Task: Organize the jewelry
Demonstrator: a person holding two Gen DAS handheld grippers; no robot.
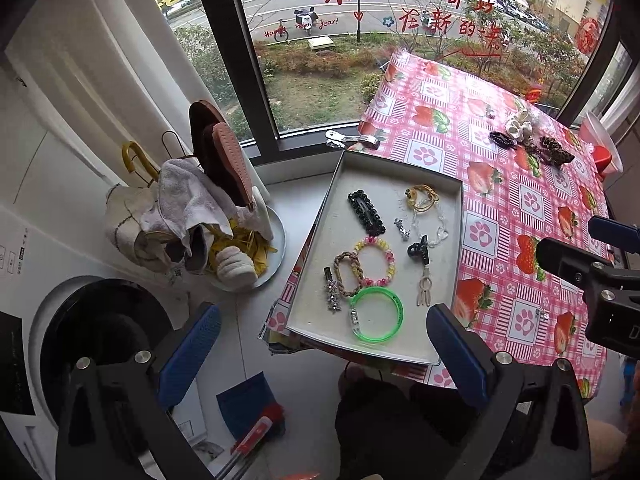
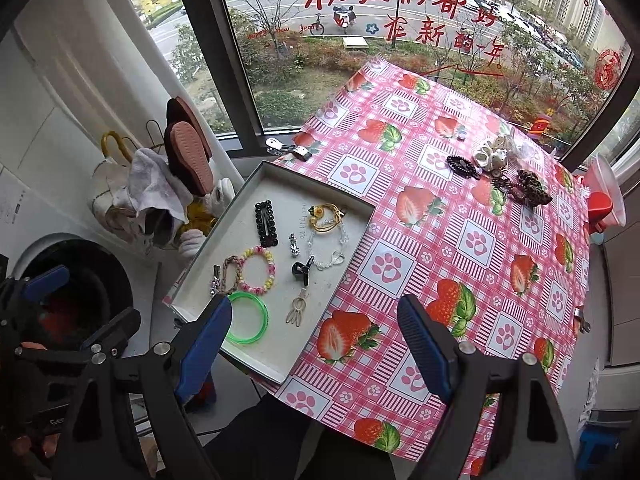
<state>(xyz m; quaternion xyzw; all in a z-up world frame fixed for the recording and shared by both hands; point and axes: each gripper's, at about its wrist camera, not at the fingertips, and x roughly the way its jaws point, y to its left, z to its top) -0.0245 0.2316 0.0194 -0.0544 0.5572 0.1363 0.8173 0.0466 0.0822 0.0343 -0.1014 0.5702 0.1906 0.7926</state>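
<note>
Jewelry such as the translucent green plastic bangle already fills the shallow grey cardboard tray, while dark hair clips wait far across the strawberry-print tablecloth, both grippers spread empty.

Left gripper, right gripper: black frames, silver screws, blue textured pads on fingers. Dark trousers at 6 o'clock.
</note>
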